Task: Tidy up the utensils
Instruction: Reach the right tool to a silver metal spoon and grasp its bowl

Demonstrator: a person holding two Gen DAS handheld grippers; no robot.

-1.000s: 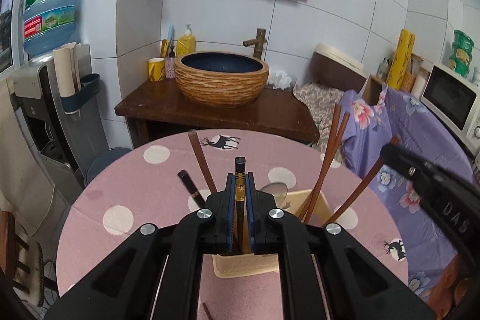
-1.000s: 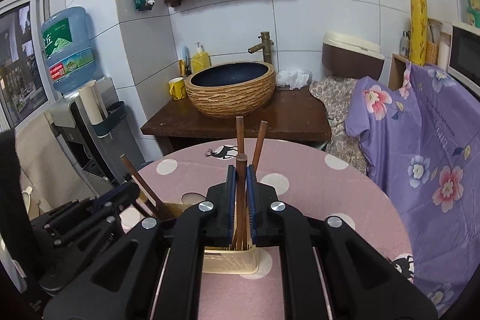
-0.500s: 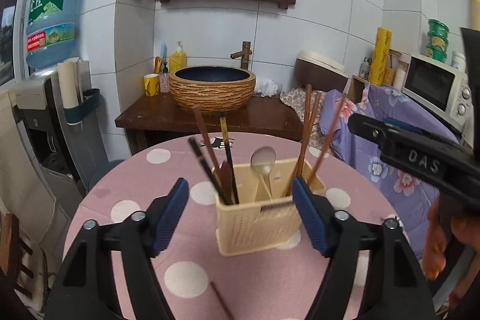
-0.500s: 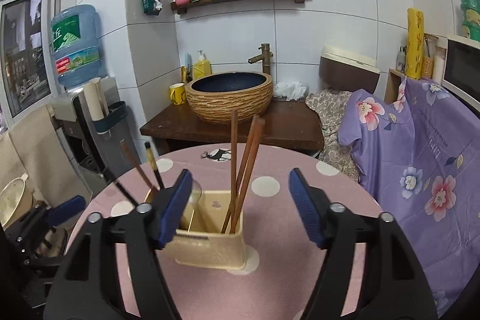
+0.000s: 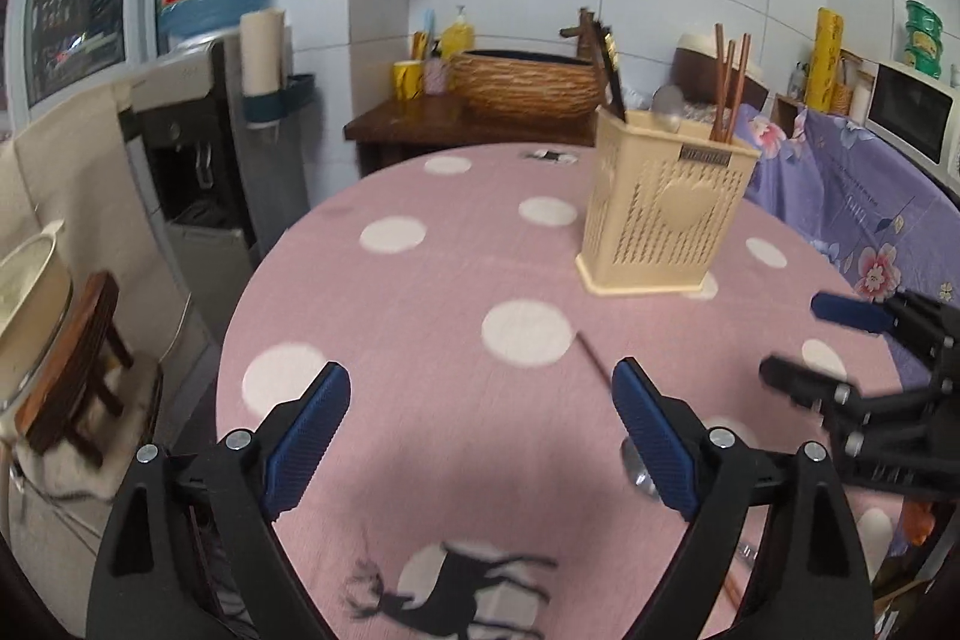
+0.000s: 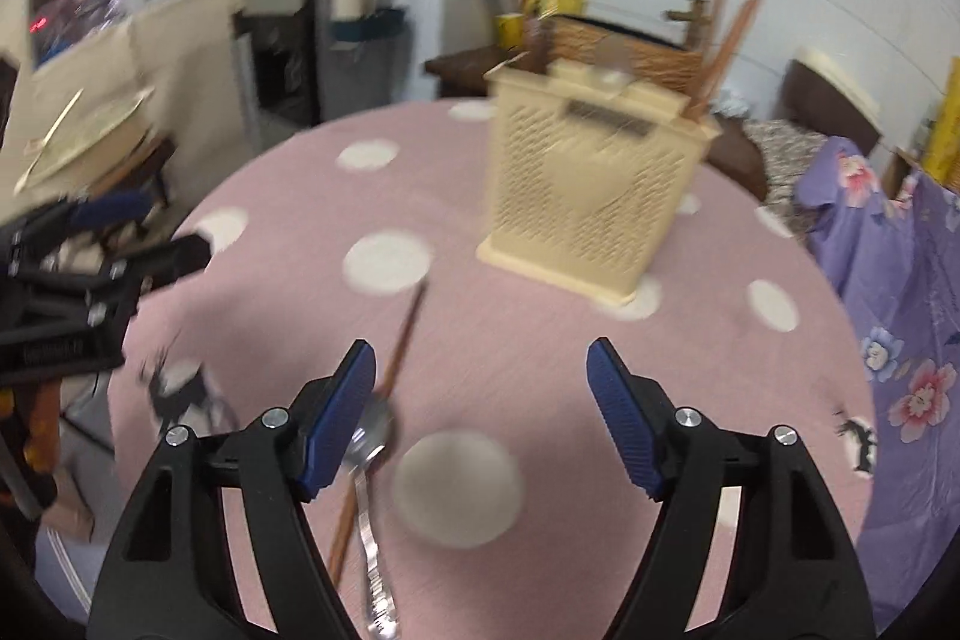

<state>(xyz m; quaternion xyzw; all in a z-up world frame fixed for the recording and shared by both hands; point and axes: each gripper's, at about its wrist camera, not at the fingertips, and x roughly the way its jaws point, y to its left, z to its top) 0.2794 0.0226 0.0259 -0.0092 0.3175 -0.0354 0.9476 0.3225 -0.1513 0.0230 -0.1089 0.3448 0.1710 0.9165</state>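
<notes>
Blue-padded fingers of both grippers gape wide, empty.

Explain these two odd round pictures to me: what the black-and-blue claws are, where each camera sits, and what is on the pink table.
No robot here: a person carries a hand-held gripper in each hand, each with a fisheye camera looking along its two blue-padded fingers. One picture is from the left hand-held gripper, the other from the right hand-held gripper. Both are open and hold nothing. On the pink dotted tablecloth stands a cream utensil basket with chopsticks in it. A loose chopstick and a spoon lie on the cloth.
</notes>
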